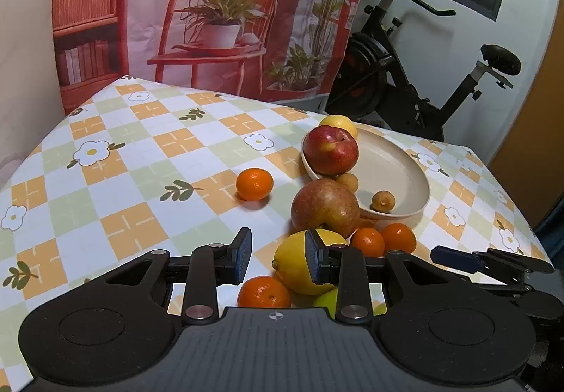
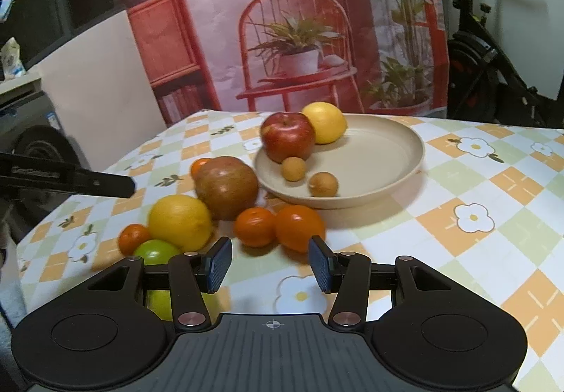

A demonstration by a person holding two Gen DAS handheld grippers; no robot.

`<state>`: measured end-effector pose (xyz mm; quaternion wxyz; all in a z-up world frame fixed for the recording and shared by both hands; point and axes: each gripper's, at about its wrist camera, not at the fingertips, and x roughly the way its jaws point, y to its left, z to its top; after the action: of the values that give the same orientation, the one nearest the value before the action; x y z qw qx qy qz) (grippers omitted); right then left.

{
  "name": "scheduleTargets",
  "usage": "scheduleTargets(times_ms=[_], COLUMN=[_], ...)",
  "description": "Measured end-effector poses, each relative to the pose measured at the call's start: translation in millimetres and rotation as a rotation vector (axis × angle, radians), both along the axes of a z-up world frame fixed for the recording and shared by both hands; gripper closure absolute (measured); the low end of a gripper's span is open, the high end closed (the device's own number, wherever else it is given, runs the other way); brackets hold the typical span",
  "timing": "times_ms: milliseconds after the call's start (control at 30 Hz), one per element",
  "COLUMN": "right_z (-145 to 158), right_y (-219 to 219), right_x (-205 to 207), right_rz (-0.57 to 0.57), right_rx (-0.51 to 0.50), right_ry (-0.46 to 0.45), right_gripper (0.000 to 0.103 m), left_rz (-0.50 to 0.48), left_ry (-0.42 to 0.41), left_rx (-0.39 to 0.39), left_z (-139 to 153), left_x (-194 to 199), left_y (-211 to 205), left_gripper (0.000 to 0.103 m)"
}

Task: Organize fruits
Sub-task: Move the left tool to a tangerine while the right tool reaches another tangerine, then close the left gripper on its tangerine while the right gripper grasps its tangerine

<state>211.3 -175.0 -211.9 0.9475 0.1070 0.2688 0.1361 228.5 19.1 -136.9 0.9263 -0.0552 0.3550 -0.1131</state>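
A beige plate (image 2: 387,159) holds a red apple (image 2: 287,136), a lemon (image 2: 326,122) and two small brown fruits (image 2: 323,184). In front of it on the checked cloth lie a brownish apple (image 2: 227,185), a second lemon (image 2: 179,221), several tangerines (image 2: 254,226) and a green fruit (image 2: 155,251). My right gripper (image 2: 270,265) is open just short of two tangerines, with nothing between its fingers. My left gripper (image 1: 278,258) is open too; its right finger stands in front of the near lemon (image 1: 292,268) and grips nothing. One tangerine (image 1: 254,184) lies apart to the left.
A printed backdrop (image 1: 218,22) hangs behind the table. An exercise bike (image 1: 405,74) stands past the far right corner. The cloth (image 1: 105,180) left of the fruit pile and the cloth (image 2: 476,215) right of the plate bear no objects.
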Motion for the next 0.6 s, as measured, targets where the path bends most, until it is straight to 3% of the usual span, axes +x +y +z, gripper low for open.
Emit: scheduleTargets(times_ms=[233, 433, 600], right_z=[9, 10, 10], right_y=[6, 6, 7], right_x=[-4, -5, -5], right_rz=[0.004, -0.004, -0.008], right_rx=[-0.01, -0.016, -0.016], right_ry=[-0.015, -0.012, -0.005], right_gripper=[0.058, 0.058, 0.058], left_rz=[0.001, 0.009, 0.01], left_ry=[0.011, 0.077, 0.104], left_rx=[0.002, -0.014, -0.037], left_z=[-2, -15, -23], left_x=[-5, -6, -4], left_y=[5, 13, 18], left_gripper=[0.068, 0.068, 0.06])
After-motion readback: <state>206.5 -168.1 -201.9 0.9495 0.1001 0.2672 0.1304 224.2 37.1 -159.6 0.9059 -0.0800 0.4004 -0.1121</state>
